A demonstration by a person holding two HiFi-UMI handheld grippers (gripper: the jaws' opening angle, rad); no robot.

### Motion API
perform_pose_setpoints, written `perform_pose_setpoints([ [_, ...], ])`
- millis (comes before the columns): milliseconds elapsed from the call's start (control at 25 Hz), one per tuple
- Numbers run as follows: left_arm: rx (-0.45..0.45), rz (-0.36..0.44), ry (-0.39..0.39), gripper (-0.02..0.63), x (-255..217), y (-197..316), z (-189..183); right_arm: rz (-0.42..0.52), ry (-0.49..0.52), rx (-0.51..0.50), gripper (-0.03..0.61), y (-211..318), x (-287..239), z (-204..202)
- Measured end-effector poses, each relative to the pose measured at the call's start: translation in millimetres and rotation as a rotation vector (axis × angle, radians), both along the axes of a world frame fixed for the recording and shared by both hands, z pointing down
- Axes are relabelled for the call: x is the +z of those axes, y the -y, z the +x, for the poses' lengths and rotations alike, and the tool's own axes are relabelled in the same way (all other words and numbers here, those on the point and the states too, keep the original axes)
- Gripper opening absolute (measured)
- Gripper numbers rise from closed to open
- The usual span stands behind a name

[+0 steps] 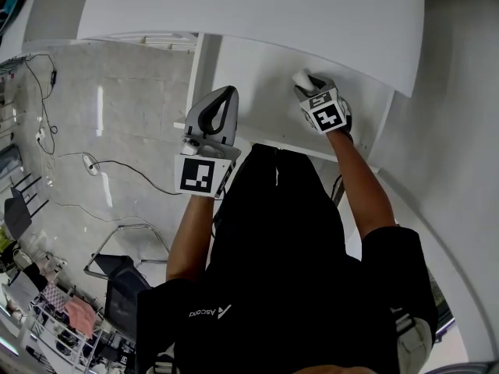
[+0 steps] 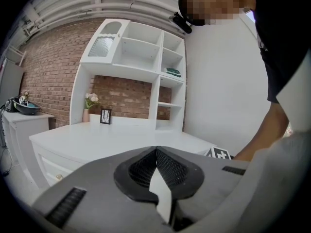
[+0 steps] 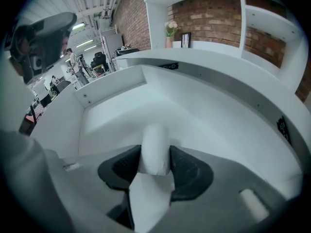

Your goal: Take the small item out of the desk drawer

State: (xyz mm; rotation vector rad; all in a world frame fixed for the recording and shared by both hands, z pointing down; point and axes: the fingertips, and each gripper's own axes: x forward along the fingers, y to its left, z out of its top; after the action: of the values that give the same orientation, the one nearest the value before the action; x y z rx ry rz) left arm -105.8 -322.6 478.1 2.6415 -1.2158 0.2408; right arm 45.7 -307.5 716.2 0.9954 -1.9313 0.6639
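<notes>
The desk drawer [image 1: 261, 104] stands pulled out below the white desk top [image 1: 273, 14]. Inside it my right gripper [image 1: 309, 85] is shut on a small white cylinder-shaped item [image 1: 300, 77]. In the right gripper view that item [image 3: 155, 140] stands upright between the two dark pads [image 3: 187, 171], which touch it on both sides, above the bare white drawer floor [image 3: 126, 110]. My left gripper [image 1: 226, 97] hangs at the drawer's left front corner, outside it. Its jaws [image 2: 156, 152] are shut tip to tip with nothing between them.
A white shelf unit [image 2: 141, 57] rises from the desk's back against a brick wall, with a flower vase [image 2: 89, 106] and a small picture frame [image 2: 105, 116] on the desk. A cable [image 1: 117, 162] and a chair [image 1: 117, 279] are on the floor at the left.
</notes>
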Motion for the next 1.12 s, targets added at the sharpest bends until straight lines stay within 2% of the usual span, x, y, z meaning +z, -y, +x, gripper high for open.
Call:
perform_pose_setpoints([
  [160,0.016,0.018,0.004,-0.002,-5.4,-1.8,6.8,0.070,0.038,0.008,0.179,3.5,-24.2,0.0],
  [280,0.030,0.039,0.001,-0.002,-14.9,-7.0,17.1,0.154,0.092,0.025,0.179,3.0,-65.8,1.7],
  [480,0.039,0.069,-0.016,-0.002,-40.7,-15.8,31.6,0.327,0.192,0.038,0.179,-4.5,-156.2,2.6],
  [800,0.093,0.165,-0.041,-0.002,-95.9,-31.5,60.7,0.608,0.361,0.085,0.179,-24.5,-290.9,17.3],
  [1120,0.159,0.252,-0.069,-0.002,-138.2,-63.2,96.9,0.871,0.482,0.105,0.179,-66.6,-379.7,43.2],
])
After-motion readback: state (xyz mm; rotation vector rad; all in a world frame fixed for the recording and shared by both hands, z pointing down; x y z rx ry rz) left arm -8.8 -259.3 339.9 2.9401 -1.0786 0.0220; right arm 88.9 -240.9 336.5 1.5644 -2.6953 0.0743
